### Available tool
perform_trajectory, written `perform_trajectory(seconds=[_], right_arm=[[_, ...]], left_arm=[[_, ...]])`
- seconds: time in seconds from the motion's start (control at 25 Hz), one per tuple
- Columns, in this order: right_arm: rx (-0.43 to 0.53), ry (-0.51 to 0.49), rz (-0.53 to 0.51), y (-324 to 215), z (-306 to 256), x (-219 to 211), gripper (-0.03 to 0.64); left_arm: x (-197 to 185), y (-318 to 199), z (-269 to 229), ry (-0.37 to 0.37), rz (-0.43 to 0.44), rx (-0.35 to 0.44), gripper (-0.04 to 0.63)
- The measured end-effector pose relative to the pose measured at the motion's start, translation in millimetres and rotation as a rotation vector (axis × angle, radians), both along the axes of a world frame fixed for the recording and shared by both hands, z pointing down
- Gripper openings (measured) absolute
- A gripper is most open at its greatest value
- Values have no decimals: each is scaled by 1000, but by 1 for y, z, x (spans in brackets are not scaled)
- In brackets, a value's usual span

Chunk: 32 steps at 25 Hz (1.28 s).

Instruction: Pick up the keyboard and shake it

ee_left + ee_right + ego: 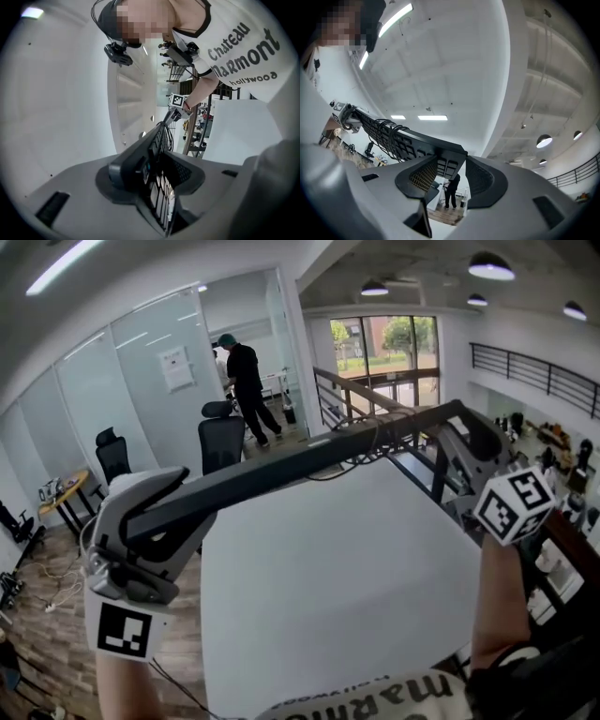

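Note:
The black keyboard (281, 465) hangs in the air above the white table (328, 606), seen edge-on as a long dark bar that rises to the right. My left gripper (155, 521) is shut on its left end, and my right gripper (461, 432) is shut on its right end. A black cable (352, 454) is coiled around the keyboard's middle. In the left gripper view the keys (158, 190) sit clamped in the left gripper (155, 180). In the right gripper view the keyboard (401, 140) runs off to the left from the right gripper (450, 169).
Two black office chairs (220, 442) stand beyond the table's far left corner. A person in black (246, 390) walks by the glass wall. A stair railing (361, 399) runs behind the table. Cluttered shelves (562, 512) lie to the right.

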State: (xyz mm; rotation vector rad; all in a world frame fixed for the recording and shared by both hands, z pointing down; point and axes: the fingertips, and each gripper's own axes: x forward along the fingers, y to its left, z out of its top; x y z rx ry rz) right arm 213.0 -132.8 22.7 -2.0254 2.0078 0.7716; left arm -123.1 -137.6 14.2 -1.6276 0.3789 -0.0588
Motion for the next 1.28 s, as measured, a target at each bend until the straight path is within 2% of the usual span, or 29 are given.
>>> perform_trajectory(seconds=[0.12, 0.32, 0.44, 0.56, 0.64, 0.76, 0.84, 1.0, 1.16, 1.28], right_arm=[[23, -32, -18, -8, 16, 0, 198], [52, -39, -18, -6, 14, 11, 198], [30, -27, -19, -14, 16, 24, 198], [46, -10, -31, -10, 9, 36, 198], [38, 6, -20, -9, 3, 40, 196], [19, 42, 3, -7, 1, 37, 196], [20, 56, 16, -6, 0, 34, 196], [26, 69, 15, -2, -5, 40, 198], [19, 91, 42, -12, -8, 32, 196], [25, 84, 37, -20, -12, 20, 153]], left_arm=[[1, 2, 15, -2, -21, 43, 175], [11, 7, 16, 16, 7, 92, 177], [25, 1, 19, 25, 25, 7, 203], [38, -2, 17, 38, 93, -163, 213], [41, -7, 16, 63, 126, -262, 192], [37, -12, 20, 104, 150, -333, 176], [35, -13, 21, 133, 164, -337, 176], [38, -3, 18, 181, 190, -294, 176], [32, -1, 16, 204, 231, -312, 175], [28, -3, 16, 218, 237, -314, 158]])
